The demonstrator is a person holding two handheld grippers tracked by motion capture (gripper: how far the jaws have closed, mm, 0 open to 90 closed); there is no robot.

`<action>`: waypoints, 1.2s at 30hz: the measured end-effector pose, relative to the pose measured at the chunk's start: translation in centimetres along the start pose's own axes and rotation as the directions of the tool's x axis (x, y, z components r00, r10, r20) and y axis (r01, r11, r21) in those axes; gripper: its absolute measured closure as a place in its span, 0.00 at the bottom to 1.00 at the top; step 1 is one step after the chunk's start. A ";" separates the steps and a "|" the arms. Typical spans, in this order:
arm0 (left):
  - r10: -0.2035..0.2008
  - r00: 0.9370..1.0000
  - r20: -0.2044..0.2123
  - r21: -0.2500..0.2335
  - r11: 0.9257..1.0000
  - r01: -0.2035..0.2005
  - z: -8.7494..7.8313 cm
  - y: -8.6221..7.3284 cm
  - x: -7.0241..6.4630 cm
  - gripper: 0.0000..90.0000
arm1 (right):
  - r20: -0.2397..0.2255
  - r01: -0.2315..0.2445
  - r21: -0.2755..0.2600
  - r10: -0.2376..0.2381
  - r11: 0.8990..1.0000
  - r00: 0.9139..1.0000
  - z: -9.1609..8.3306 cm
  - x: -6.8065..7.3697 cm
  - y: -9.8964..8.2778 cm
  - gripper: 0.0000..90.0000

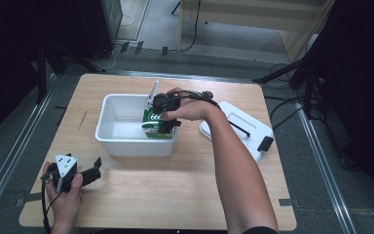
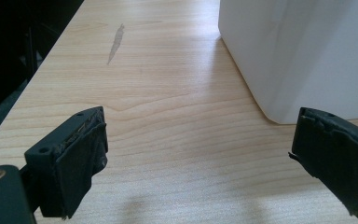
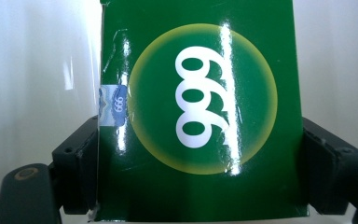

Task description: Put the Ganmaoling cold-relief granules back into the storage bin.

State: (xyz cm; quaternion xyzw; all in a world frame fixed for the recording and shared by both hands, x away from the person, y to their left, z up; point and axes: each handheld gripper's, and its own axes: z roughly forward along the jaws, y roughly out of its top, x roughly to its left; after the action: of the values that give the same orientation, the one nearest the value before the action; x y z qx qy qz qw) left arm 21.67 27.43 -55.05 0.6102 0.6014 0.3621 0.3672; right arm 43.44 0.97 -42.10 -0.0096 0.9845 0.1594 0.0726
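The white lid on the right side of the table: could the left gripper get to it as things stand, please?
Probably not directly. The left gripper sits at the near left, and the white bin and the person's right forearm lie between it and the white lid.

box: we've got a glossy green cardboard box (image 3: 200, 116), white "999" inside a yellow-edged circle, small blue-and-white sticker on one edge
bin: plain white plastic rectangular bin (image 1: 121, 139)
lid: flat white plastic lid (image 1: 243, 122), black handle
table: pale wood-grain tabletop (image 1: 175, 190), one grey smudge
jaws: matte black
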 end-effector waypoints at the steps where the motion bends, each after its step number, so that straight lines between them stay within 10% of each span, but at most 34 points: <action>1: -0.001 1.000 0.000 -0.001 1.000 0.001 0.0 0.0 0.0 0.05 | 0.000 0.003 0.002 -0.003 1.000 1.000 0.1 0.0 0.0 0.17; 15: -0.001 1.000 0.003 0.000 1.000 0.001 0.0 0.0 0.0 0.05 | -0.004 -0.033 0.037 0.034 0.999 0.999 1.4 -0.2 0.2 0.14; 36: 0.005 1.000 0.000 0.000 1.000 -0.005 0.0 0.0 0.0 0.05 | 0.010 -0.071 -0.001 0.071 0.998 0.997 -1.9 -0.1 -0.1 0.09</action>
State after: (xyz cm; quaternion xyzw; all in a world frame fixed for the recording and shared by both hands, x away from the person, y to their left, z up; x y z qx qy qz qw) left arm 21.68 27.39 -55.06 0.6117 0.6001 0.3628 0.3662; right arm 43.26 0.25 -40.33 0.0260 0.9837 0.1624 0.0720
